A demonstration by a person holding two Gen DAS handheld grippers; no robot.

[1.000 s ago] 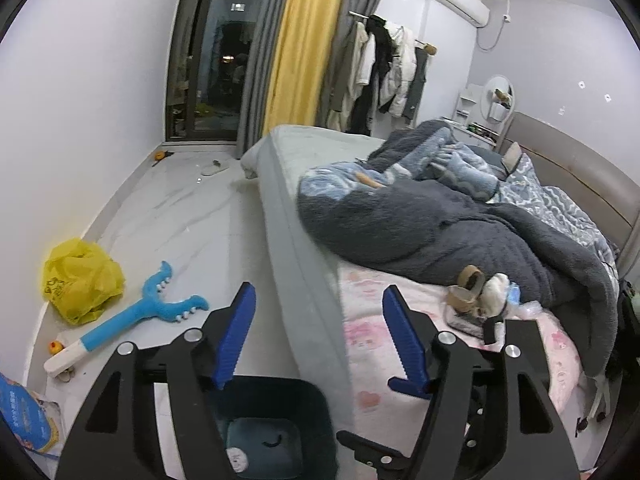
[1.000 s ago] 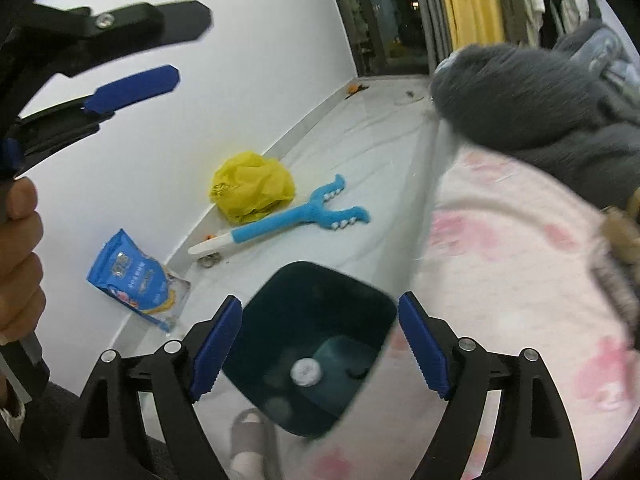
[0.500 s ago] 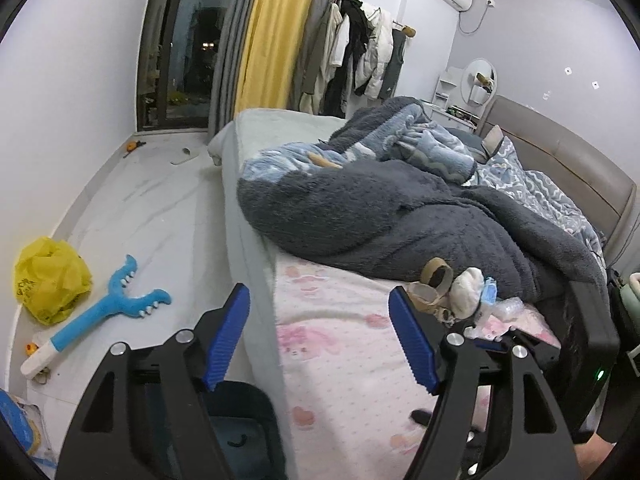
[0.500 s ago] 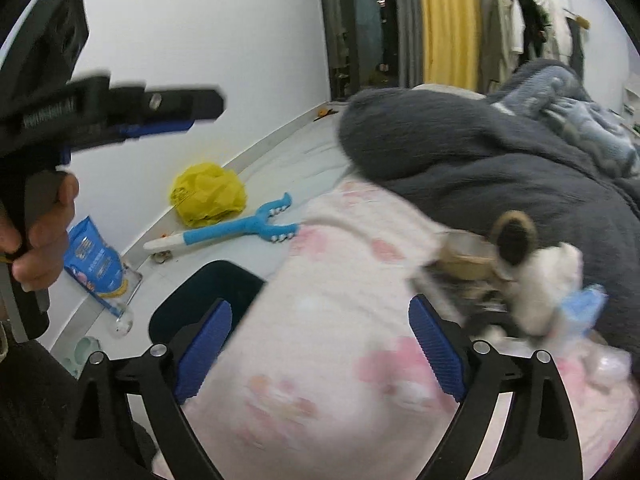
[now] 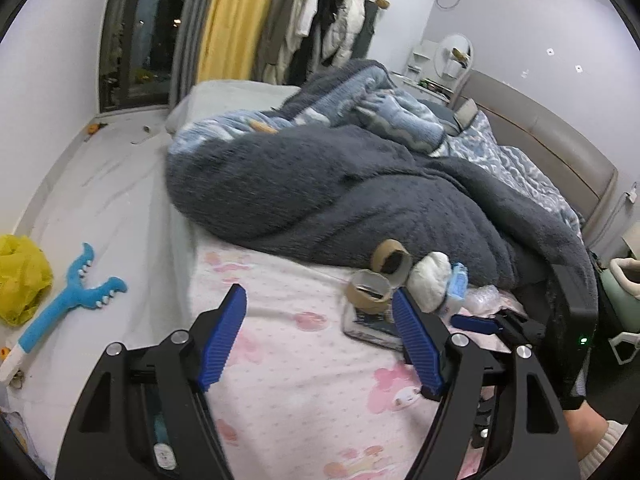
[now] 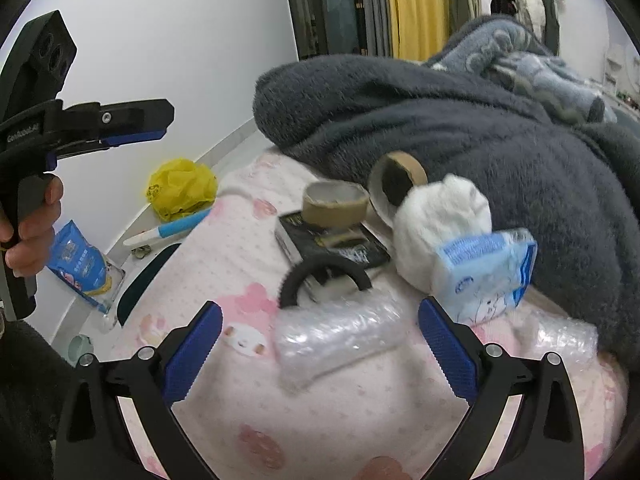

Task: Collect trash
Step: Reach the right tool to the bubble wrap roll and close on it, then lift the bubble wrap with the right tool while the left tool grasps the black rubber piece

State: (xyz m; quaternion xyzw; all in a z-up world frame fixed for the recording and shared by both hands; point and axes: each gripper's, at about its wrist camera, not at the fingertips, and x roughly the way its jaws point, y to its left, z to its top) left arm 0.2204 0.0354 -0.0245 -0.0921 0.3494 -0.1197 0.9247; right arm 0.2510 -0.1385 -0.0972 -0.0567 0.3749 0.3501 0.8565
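Trash lies in a heap on the pink bedsheet [image 6: 360, 420]: a roll of clear bubble wrap [image 6: 336, 334], a blue tissue pack [image 6: 486, 274], a white paper wad [image 6: 440, 216], two cardboard tape cores [image 6: 334, 204], a black ring [image 6: 324, 278] and a black packet [image 6: 332, 242]. My right gripper [image 6: 320, 344] is open, its fingers either side of the bubble wrap. My left gripper [image 5: 320, 332] is open and empty over the sheet, left of the heap [image 5: 400, 276]. The dark bin's rim [image 6: 148, 280] shows beside the bed.
A grey fleece blanket [image 5: 360, 192] is bunched behind the heap. On the floor lie a yellow bag [image 5: 20, 276], a blue toy [image 5: 68, 304] and a blue snack bag [image 6: 80, 264]. The headboard [image 5: 560, 148] runs along the right.
Both grippers swung from above the floor bin to over the bed. The right one has closed in on the trash heap, now around the bubble wrap.
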